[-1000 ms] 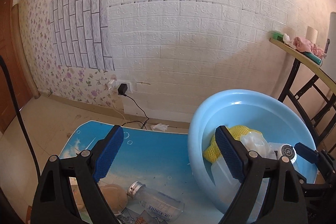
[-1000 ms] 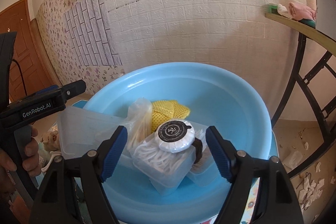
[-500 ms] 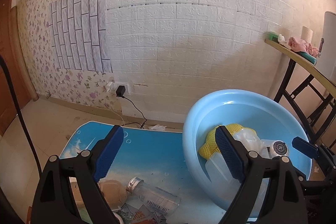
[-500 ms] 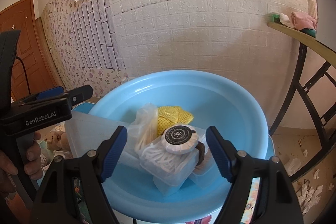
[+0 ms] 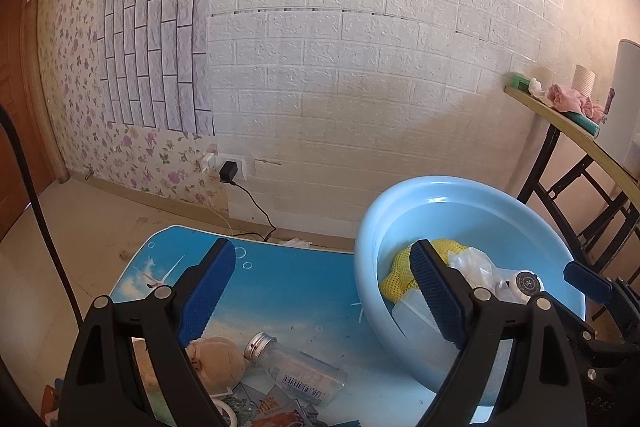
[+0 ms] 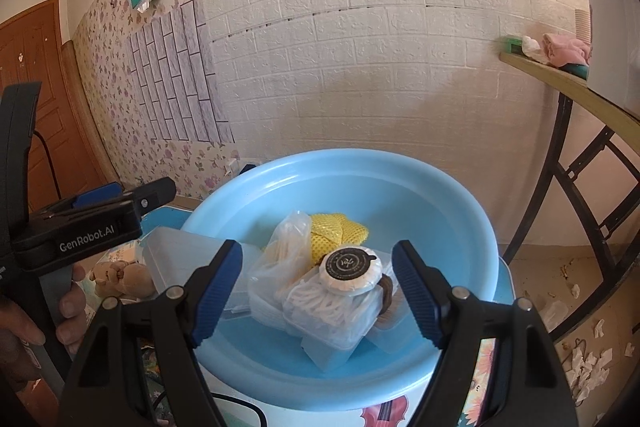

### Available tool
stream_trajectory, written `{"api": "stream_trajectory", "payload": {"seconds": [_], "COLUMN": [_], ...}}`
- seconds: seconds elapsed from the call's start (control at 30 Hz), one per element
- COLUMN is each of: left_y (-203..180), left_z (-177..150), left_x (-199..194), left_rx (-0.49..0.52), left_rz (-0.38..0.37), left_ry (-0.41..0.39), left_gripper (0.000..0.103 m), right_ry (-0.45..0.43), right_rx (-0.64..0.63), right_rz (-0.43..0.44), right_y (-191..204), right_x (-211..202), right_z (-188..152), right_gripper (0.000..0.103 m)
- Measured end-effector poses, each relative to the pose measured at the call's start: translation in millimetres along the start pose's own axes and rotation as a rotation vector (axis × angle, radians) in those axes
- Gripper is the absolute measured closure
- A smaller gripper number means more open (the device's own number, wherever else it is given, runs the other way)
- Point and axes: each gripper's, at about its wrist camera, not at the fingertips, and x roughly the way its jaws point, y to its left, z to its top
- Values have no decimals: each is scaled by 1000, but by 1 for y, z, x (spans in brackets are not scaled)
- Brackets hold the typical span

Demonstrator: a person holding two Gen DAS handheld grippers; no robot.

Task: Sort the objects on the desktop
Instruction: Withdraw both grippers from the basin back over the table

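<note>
On the right side of the blue-printed tabletop point(image 5: 304, 287) sits the light-blue basin point(image 6: 400, 183), already loaded: yellow mesh pouch point(image 6: 340, 231), clear bag of cotton swabs point(image 6: 288, 251), clear plastic boxes w/ white sticks point(image 6: 332, 307), and a round wrapped soap point(image 6: 352, 271) on top. A frosted plastic lid or box point(image 6: 180, 255) leans over the basin's left rim.

Right gripper point(image 6: 318, 291) hangs over the basin's near rim, jaws apart, nothing between the pads; it frames the soap but doesn't touch it. Left gripper point(image 5: 320, 295) hangs over the tabletop's near-centre, jaws wide apart, empty too. One finger overlaps the basin in the view; can't tell if it touches.

Step in hand, as I read it: between picks. Basin holds what's sorted; unsorted stuff lies at the tabletop's near edge: small glass bottle w/ silver cap point(image 5: 296, 371) on its side, tan plush toy point(image 5: 216, 359) just beside it, printed packets point(image 5: 272, 407) along the edge. Probable next move: left gripper dips toward the bottle or plush and closes across it. The bottle is round and lying down, so it could roll; better to grip across the body, not the cap.

Writing: "GenRobot.AI" on the left gripper's body in the right wrist view. Bottle has a barcode label, digits too small. Soap has a dark round logo, unreadable.
</note>
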Motion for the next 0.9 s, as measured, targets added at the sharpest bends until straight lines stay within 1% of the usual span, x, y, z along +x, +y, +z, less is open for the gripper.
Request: {"api": "stream_trajectory", "payload": {"seconds": [0.07,0.13,0.2,0.27,0.4,0.53,0.57,0.63,0.7,0.73,0.83,0.9], "left_y": [2,6,12,18,25,28,28,31,34,35,39,44], "left_z": [-1,-1,0,-1,-4,-7,-8,-10,-14,-16,-22,-27], "left_x": [-5,-10,-13,-15,-18,-28,-30,-34,-39,-41,-47,-51], "left_rx": [8,0,-22,-37,-43,10,22,24,29,38,49,40], "left_rz": [0,4,-4,-10,-46,-43,-48,-83,-102,-103,-130,-145], "left_ry": [-15,-27,-23,-19,4,-9,-9,3,6,4,25,35], "left_gripper": [14,14,14,14,14,14,14,14,14,14,14,14], "right_ry": [-17,-35,-44,-39,-4,16,23,40,48,43,-3,-23], "right_rx": [-14,-29,-43,-37,12,80,107,162,193,195,196,177], "right_rz": [-3,-31,-58,-67,-39,-41,-24,16,31,22,-67,-76], "right_y": [5,12,18,21,15,5,1,-7,-10,-9,0,12], "right_x": [-6,-12,-15,-17,-15,-15,-16,-14,-14,-16,-27,-34], "right_z": [0,0,0,1,0,-1,-1,-1,-1,-1,0,2], "right_gripper": [25,25,25,25,25,25,25,25,25,25,25,25]}}
